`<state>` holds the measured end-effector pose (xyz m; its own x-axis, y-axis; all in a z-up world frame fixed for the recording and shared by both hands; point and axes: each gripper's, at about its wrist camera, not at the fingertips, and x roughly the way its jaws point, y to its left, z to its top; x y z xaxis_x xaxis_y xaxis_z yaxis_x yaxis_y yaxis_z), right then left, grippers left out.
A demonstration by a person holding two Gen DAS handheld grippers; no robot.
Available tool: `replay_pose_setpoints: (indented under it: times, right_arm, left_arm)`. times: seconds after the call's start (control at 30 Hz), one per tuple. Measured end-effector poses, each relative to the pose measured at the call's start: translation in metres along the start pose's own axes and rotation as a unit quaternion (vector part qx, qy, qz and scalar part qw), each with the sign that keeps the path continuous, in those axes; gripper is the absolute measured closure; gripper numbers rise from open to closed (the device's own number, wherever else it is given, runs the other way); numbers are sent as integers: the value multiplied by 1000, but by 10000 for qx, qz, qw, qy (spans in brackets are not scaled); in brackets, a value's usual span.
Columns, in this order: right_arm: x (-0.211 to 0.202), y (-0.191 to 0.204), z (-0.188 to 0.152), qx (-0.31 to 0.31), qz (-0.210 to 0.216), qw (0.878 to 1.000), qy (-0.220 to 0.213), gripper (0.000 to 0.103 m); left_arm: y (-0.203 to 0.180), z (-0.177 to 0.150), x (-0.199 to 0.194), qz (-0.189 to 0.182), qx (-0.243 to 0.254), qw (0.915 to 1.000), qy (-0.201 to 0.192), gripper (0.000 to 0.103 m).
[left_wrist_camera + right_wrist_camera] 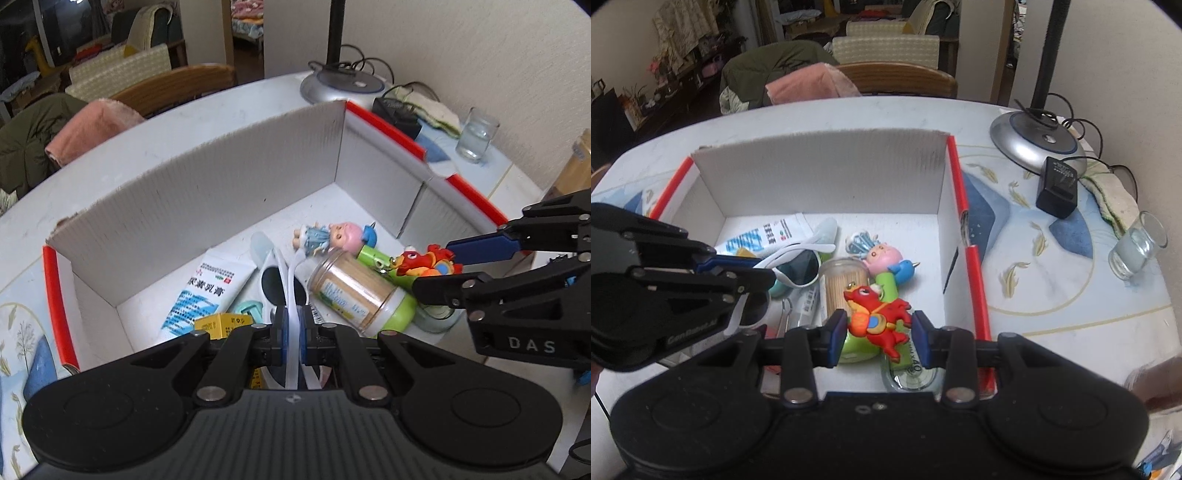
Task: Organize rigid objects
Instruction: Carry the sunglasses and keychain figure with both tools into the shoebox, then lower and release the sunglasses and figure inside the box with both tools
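A white cardboard box with red edges lies open on the table. My left gripper is shut on the thin frame of white sunglasses, low inside the box's near left part. My right gripper is shut on a red horse toy over the box's near right side. Beneath them lie a toothpick jar, a pink-haired doll, a cream tube and a yellow carton.
Right of the box stand a silver lamp base with cables, a black adapter, a folded cloth and a drinking glass. A wooden chair with a pink cloth is behind the table.
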<state>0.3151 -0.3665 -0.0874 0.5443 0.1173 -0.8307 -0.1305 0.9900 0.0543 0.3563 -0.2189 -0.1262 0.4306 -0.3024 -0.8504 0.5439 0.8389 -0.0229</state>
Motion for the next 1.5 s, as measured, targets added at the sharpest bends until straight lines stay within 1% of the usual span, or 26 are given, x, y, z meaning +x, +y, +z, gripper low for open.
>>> replay_pose_setpoints:
  times: [0.13,0.3,0.4,0.5,0.63,0.7,0.73,0.8,0.87,0.93,1.1,1.2,1.27,1.37,1.4,1.47,1.5]
  right_arm:
    - [4,-1,0,-18,5,10000,23,66]
    - [4,-2,1,-42,40,10000,41,66]
    - [4,-3,1,-24,60,10000,35,66]
    - [2,-5,1,18,91,10000,30,64]
    - [-2,-8,-2,72,188,9998,25,62]
    - [-4,-9,-4,102,233,9997,8,61]
    - [-6,-9,-5,115,254,9996,3,60]
    - [-9,-10,-7,118,275,9995,-39,56]
    - [-13,-9,-8,110,281,9995,-101,51]
    - [-18,-8,-9,102,314,9993,-157,48]
    - [-27,-9,-12,120,320,9991,-242,46]
    - [-32,-11,-14,134,329,9989,-294,39]
    - [-36,-12,-16,161,337,9988,-324,31]
    - [-41,-13,-19,173,371,9985,-360,28]
    - [-43,-14,-19,175,376,9984,-372,26]
    - [-46,-15,-21,190,394,9982,-407,23]
    - [-48,-16,-22,203,406,9981,-428,23]
  left_arm:
    - [1,-1,7,-53,-43,9999,149,97]
    - [-1,-1,13,23,-34,9996,264,97]
    - [-1,0,16,15,-69,9991,409,97]
    - [-3,-1,14,40,8,9991,416,97]
    - [-5,-2,8,-9,-76,9992,389,95]
    - [-6,-3,5,-25,-93,9993,366,91]
    - [-7,-4,3,-27,-85,9993,353,87]
    - [-9,-6,-1,-3,-85,9995,309,75]
    - [-10,-6,-6,9,-111,9997,219,51]
    - [-11,-7,-12,20,-115,9999,107,41]
    - [-16,-6,-22,32,-108,9999,11,41]
    - [-18,-7,-25,39,-138,9999,-21,41]
    - [-19,-8,-27,25,-149,9999,-38,41]
    - [-23,-10,-29,25,-129,9999,-59,41]
    - [-24,-10,-30,20,-117,9999,-70,40]
    - [-26,-10,-32,48,-99,9999,-104,32]
    - [-27,-11,-33,40,-106,9999,-126,32]
